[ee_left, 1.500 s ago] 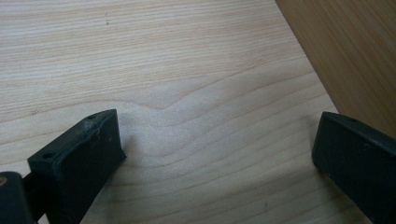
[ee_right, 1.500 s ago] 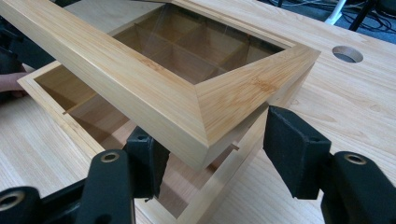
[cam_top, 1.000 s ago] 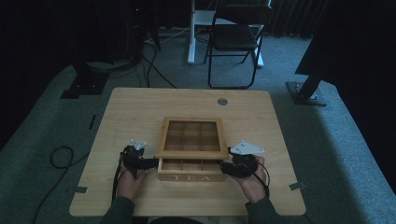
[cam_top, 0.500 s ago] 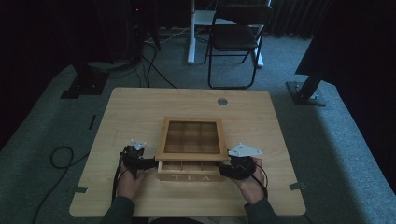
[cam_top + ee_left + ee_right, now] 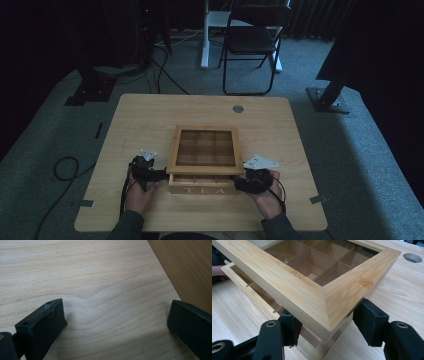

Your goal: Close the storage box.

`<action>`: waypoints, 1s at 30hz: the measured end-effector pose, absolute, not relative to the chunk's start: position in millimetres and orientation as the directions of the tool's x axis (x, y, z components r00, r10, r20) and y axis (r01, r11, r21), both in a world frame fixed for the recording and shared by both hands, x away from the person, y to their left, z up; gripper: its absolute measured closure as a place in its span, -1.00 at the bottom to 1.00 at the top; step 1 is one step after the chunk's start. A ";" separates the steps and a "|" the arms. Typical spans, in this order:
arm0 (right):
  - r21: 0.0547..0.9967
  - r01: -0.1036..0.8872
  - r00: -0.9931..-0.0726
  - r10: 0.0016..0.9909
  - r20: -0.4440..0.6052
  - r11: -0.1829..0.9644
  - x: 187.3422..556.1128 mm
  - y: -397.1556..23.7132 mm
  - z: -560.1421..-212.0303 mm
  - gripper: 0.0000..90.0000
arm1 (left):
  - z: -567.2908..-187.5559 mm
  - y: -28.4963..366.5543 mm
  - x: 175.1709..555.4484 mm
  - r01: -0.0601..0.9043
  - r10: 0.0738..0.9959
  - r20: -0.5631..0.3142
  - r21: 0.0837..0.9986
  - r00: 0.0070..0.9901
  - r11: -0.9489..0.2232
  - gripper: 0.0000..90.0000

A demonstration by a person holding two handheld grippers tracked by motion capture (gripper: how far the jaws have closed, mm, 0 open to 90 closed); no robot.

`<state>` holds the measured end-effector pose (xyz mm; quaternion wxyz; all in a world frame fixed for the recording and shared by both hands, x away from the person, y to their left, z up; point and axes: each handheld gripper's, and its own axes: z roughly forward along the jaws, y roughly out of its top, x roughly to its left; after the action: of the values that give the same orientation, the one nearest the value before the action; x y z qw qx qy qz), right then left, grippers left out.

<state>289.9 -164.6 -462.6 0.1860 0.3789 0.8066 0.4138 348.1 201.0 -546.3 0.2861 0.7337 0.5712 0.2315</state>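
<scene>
Down at the near right corner, the right gripper point(image 5: 325, 322) straddles the tea box point(image 5: 204, 165) under its raised glass-paned bamboo lid point(image 5: 312, 282), jaws wide. Left gripper point(image 5: 115, 325) gapes empty over pale grained table point(image 5: 100, 277).

lid point(image 5: 204, 148): front edge now raised off tea box point(image 5: 203, 189), gap open above front wall | right gripper point(image 5: 248, 183): shifts slightly inward to box's front right corner, jaws straddling lifted lid corner

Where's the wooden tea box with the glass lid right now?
In the high view, the wooden tea box with the glass lid sits near the table's front-centre, between the left gripper and right gripper.
</scene>
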 end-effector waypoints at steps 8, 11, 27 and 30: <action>0.805 0.461 -0.645 0.764 0.013 0.375 289.7 -164.0 -466.0 -0.08 | -546.3 201.0 347.2 0.706 0.970 0.014 0.684 0.242 -0.186 -0.96; 0.801 0.464 -0.644 0.765 0.013 0.377 289.1 -163.6 -467.9 -0.08 | -546.2 201.0 347.1 0.706 0.970 0.014 0.683 0.243 -0.187 -0.96; 0.791 0.473 -0.643 0.766 0.007 0.389 287.0 -163.9 -474.5 -0.09 | -546.3 201.0 347.1 0.706 0.970 0.014 0.684 0.243 -0.187 -0.96; 0.788 0.476 -0.644 0.765 0.009 0.391 286.3 -165.3 -476.4 -0.10 | -546.3 201.0 347.1 0.706 0.970 0.014 0.684 0.243 -0.186 -0.96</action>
<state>286.3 -165.3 -476.4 0.1810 0.3808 0.8142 0.3991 347.1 201.0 -546.3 0.2857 0.7346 0.5702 0.2315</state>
